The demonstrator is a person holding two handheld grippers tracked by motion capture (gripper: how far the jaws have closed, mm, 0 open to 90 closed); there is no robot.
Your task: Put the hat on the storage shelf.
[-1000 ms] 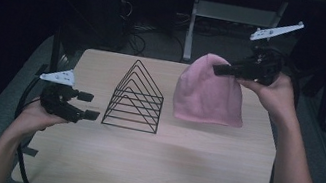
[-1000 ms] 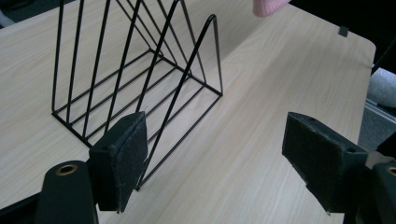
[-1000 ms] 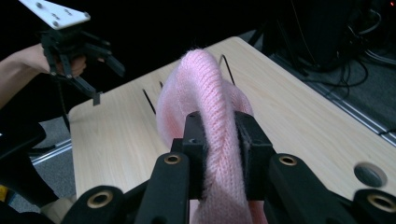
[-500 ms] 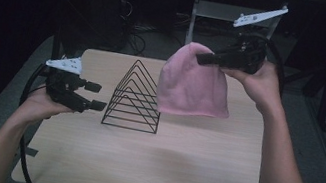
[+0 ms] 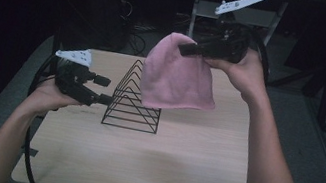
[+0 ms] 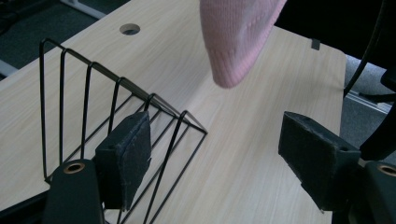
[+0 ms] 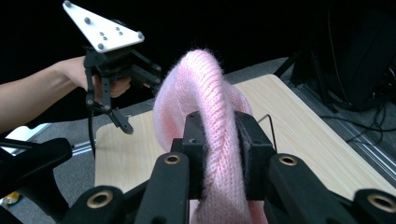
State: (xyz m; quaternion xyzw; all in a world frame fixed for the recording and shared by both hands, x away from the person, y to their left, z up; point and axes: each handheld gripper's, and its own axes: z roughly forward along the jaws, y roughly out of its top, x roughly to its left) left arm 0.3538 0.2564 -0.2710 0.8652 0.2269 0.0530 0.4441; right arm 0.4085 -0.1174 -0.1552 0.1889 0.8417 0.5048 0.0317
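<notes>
A pink knitted hat hangs in the air above the table, pinched at its crown by my right gripper, which is shut on it. The right gripper view has the knit squeezed between the two black pads. Below and left of the hat stands a black wire rack, triangular, on the wooden table. My left gripper is open at the rack's left end. In the left gripper view one pad sits against the rack wires and the hat's rim dangles ahead.
A round cable hole is in the tabletop beyond the rack. Dark floor, cables and a metal stand lie behind the table. A black cable trails from the left gripper along the table's left edge.
My right gripper has lifted the hat and carried it left, so it now hangs partly over the rack. The left gripper has moved up against the rack's left end.
</notes>
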